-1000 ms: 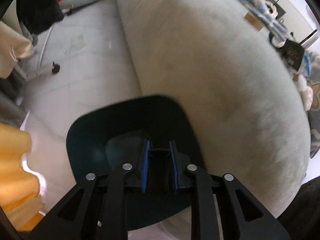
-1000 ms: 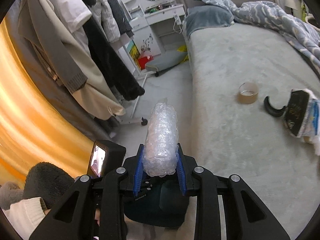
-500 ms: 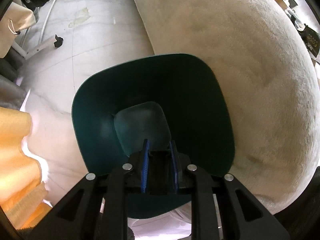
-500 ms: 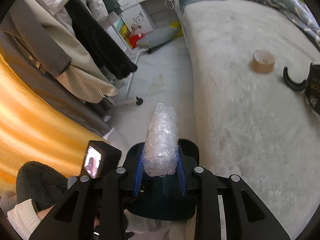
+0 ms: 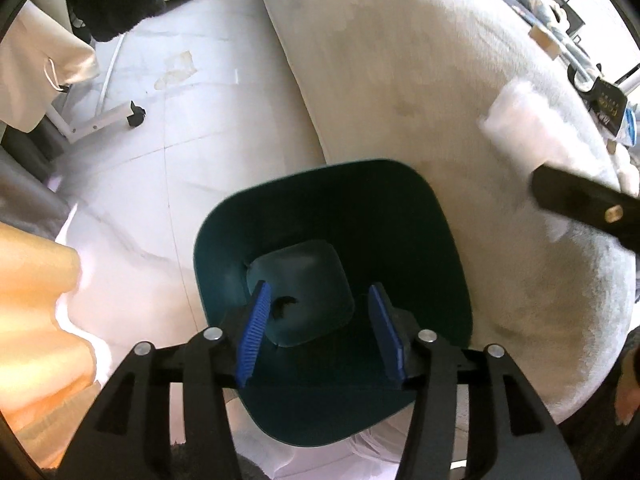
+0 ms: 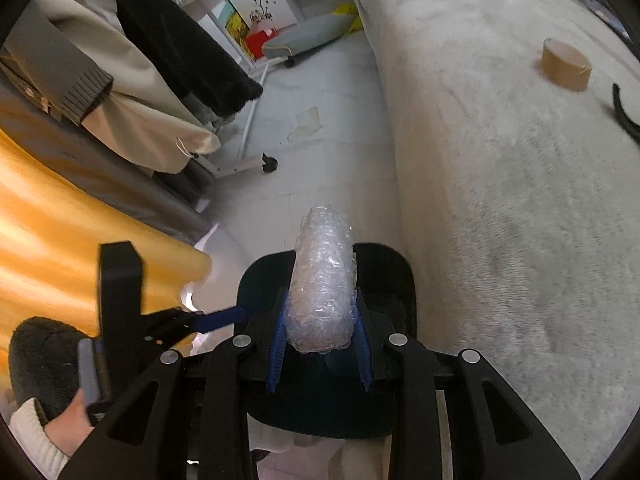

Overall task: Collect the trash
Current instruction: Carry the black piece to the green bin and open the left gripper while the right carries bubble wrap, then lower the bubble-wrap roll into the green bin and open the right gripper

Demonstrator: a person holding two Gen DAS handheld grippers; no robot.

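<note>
A: Start with the left wrist view. What do you see?

B: The left gripper (image 5: 320, 328) fills the lower middle of the frame, pointing steeply down into a dark teal bin (image 5: 440, 240). Its jaws are opening, with nothing between the blue pads (image 5: 252, 332); only the bin's floor shows through the gap. The bin stands on the pale tiled floor (image 5: 192, 120), right against the edge of the grey bed (image 5: 420, 80).

A: Anything at the right edge?

B: Yes, the tip of the right gripper (image 5: 576, 200) comes in there, blurred, with the roll of bubble wrap (image 5: 520, 132) sticking out of it above the bed, to the upper right of the bin.

A: And the right wrist view?

B: The right gripper (image 6: 320, 344) sits at lower centre, its jaws clamped on the bubble wrap (image 6: 324, 280), which stands up out of them. Directly below it is the teal bin (image 6: 384, 268), its opening partly hidden by the roll. At lower left the left gripper (image 6: 216, 316) reaches toward the bin's rim, held by a hand (image 6: 68, 424) in a cream sleeve.

A: What else is on the bed?

B: A brown tape roll (image 6: 566, 64) at upper right, and a curved black object (image 6: 624, 114) beside it at the frame edge. Clothes on a rack (image 6: 140, 60) hang at upper left.
</note>
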